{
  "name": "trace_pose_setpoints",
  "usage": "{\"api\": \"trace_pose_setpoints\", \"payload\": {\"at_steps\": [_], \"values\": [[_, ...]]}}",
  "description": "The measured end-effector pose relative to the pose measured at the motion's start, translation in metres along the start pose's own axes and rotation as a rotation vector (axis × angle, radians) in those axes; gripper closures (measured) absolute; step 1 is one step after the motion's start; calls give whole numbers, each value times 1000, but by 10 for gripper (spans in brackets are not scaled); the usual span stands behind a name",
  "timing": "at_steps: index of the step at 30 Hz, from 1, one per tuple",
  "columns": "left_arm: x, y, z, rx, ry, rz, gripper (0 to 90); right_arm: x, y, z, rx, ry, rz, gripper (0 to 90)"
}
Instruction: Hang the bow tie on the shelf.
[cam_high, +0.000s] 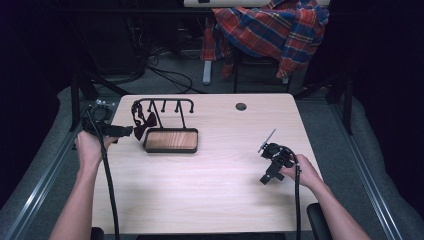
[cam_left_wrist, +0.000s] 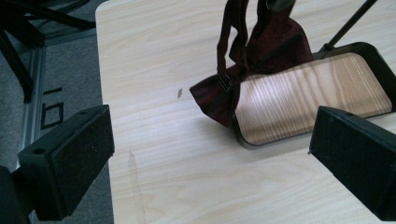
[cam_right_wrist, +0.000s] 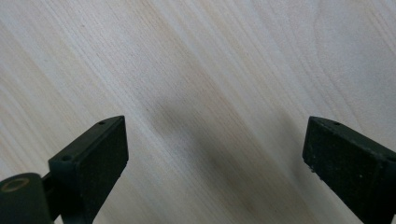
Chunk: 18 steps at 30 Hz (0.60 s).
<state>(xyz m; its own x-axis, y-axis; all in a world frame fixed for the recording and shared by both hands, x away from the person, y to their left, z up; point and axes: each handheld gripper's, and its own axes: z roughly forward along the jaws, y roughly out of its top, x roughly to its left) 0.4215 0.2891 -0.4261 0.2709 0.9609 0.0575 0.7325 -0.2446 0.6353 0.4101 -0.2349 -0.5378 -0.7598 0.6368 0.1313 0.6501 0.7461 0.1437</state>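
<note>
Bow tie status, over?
Left hand-held gripper open, nothing between the jaws. Right hand-held gripper open over bare table. Bow tie hangs from the rack, lower corner at the tray rim. Nothing in the way.

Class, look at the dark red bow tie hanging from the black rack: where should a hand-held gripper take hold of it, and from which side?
Probably the bow tie's lower wing, approached from the table's left: it hangs free beside the tray, facing the open left hand-held gripper.

Hanger stand (cam_high: 170, 140) on wooden table (cam_high: 215, 190)
</note>
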Motion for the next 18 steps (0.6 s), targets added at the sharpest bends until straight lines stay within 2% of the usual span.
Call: {"api": "trace_pose_setpoints", "payload": {"at_steps": [4, 12, 18], "values": [[-4, -10, -6, 6, -5, 1, 0, 0, 0, -1, 3, -4, -7, 67], [-17, -31, -16, 17, -18, 29, 0, 0, 0, -1, 4, -6, -13, 67], [-22, -45, -18, 39, -29, 37, 0, 0, 0, -1, 3, -4, -11, 67]]}}
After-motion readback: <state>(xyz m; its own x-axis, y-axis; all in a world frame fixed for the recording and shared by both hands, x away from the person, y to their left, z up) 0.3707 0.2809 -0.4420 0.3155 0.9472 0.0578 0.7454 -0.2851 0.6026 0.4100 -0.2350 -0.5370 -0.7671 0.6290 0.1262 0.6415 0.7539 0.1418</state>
